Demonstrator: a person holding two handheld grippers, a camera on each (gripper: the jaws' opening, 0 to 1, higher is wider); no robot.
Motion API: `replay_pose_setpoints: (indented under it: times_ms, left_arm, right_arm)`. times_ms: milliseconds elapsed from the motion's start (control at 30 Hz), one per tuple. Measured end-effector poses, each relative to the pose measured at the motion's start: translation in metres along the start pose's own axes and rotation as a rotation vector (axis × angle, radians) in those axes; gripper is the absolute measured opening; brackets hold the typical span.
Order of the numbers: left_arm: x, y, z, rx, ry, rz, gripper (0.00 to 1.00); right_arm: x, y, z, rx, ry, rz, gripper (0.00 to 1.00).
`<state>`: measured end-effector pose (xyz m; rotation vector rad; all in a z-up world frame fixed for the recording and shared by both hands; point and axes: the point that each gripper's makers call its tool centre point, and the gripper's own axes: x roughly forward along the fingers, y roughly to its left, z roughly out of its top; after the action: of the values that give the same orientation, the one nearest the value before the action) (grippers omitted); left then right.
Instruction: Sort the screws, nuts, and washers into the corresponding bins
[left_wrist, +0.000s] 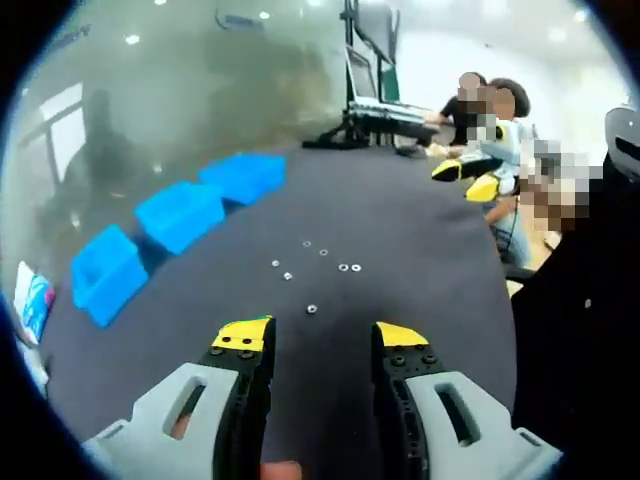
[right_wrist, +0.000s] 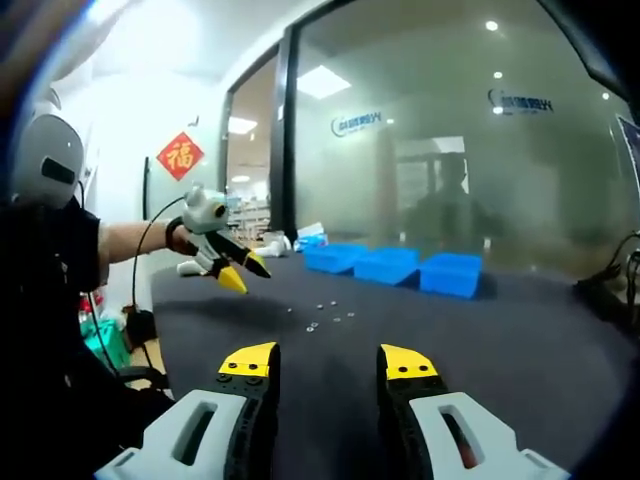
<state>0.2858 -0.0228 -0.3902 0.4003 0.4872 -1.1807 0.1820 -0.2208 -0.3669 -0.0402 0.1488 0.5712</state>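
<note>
On the left of the left gripper view stood three bright blue plastic bins in a row along the far edge of the dark grey cloth-covered table, backed by a glass wall. To their right, out in the middle of the cloth, lay a loose scatter of small silvery washers and nuts; which pieces were which I could not tell at that size, and I could pick out no screw among them. The nearest piece sat just ahead of the left gripper, almost on the line between its yellow-tipped jaws, which stood parted with nothing between them. Further right, people sat by a laptop on a stand.

In the right gripper view the left gripper hung over the table's left end, held out by the person's hand. The scatter lay right of it, with the bins behind it by the glass. The right gripper was also parted and empty, the pieces well ahead of its jaws and a little left of centre.

To my eye the left gripper was the nearer one. The nearest piece lay straight ahead and below, so the next reach looked like a short forward dip, then a carry leftward to the bins.
</note>
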Motion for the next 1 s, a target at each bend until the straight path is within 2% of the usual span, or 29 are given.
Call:
replay_pose_setpoints:
  times_ms: [333,600,1000]
  left_arm:
    - [0.029,0.003,0.005,-0.01,0.086,-0.032,0.33]
    - [0.05,-0.005,-0.008,-0.004,0.169,-0.064,0.3]
    - [0.055,0.003,-0.013,-0.028,0.196,-0.056,0.22]
  right_arm:
    - [-0.002,-0.002,-0.003,0.013,-0.007,-0.005,0.35]
    - [-0.004,-0.005,-0.007,0.023,-0.007,-0.008,0.35]
    - [-0.006,-0.006,-0.009,0.032,-0.012,-0.014,0.35]
